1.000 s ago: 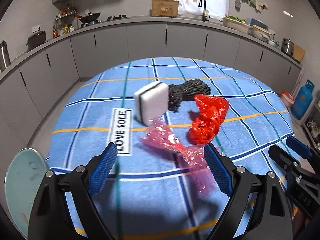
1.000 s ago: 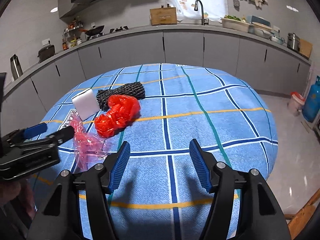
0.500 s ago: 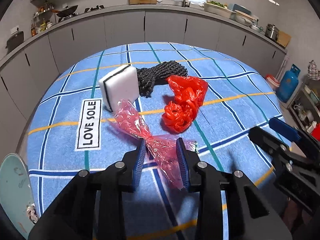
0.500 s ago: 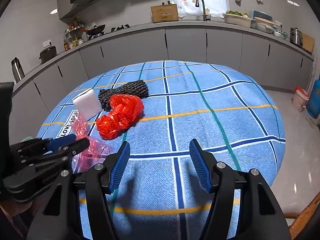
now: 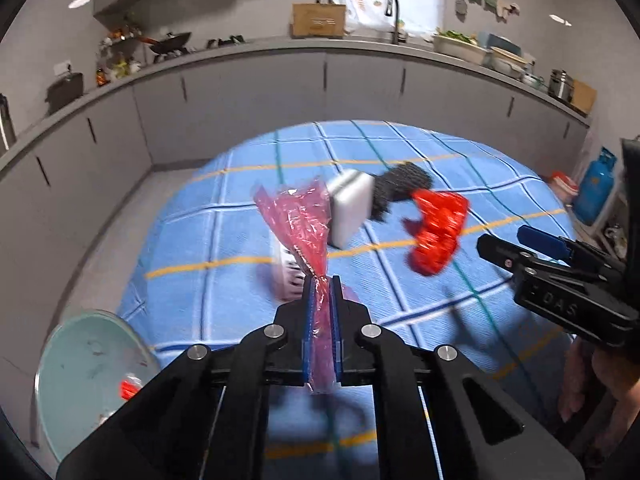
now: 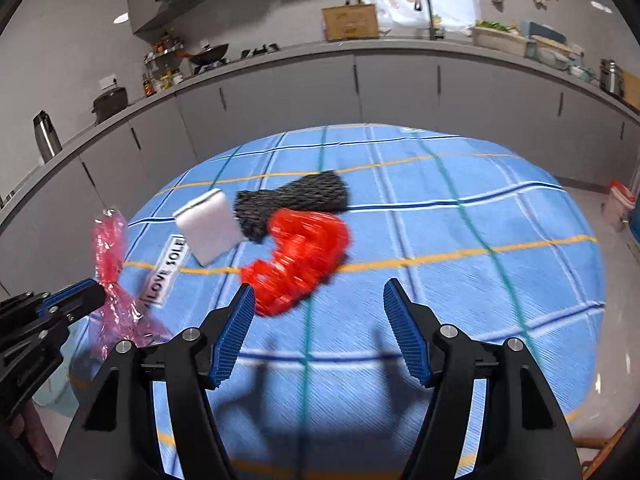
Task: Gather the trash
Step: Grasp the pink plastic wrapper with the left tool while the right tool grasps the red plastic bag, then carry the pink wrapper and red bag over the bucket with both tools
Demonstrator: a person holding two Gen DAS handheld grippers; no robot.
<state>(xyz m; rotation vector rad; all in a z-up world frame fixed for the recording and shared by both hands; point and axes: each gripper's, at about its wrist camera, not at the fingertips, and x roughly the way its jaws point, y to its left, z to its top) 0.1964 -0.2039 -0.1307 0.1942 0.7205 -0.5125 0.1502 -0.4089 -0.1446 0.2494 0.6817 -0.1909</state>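
Note:
My left gripper [image 5: 321, 280] is shut on a crinkled pink plastic wrapper [image 5: 298, 220], which hangs clear of the blue checked tablecloth [image 5: 224, 248]. In the right wrist view the left gripper [image 6: 92, 294] holds the pink wrapper [image 6: 110, 248] at the far left. On the cloth lie a red plastic bag [image 6: 300, 260], a white foam block [image 6: 208, 232] and a black mesh net [image 6: 292, 200]. My right gripper [image 6: 320, 300] hovers just short of the red bag. Its jaws are opening and nothing is between them. The left wrist view shows the right gripper [image 5: 505, 238] beside the red bag [image 5: 436, 232].
A pale green round bin [image 5: 80, 364] with a red scrap inside sits low at the left, off the table's edge. A "LOVE SOLE" label [image 6: 166, 276] is on the cloth. Grey kitchen cabinets [image 6: 400, 88] curve behind the table; a blue gas cylinder [image 5: 598, 188] stands at the right.
The left jaws closed on the pink wrapper and lifted it off the cloth. The right gripper drew nearer to the red bag and its jaws spread a little.

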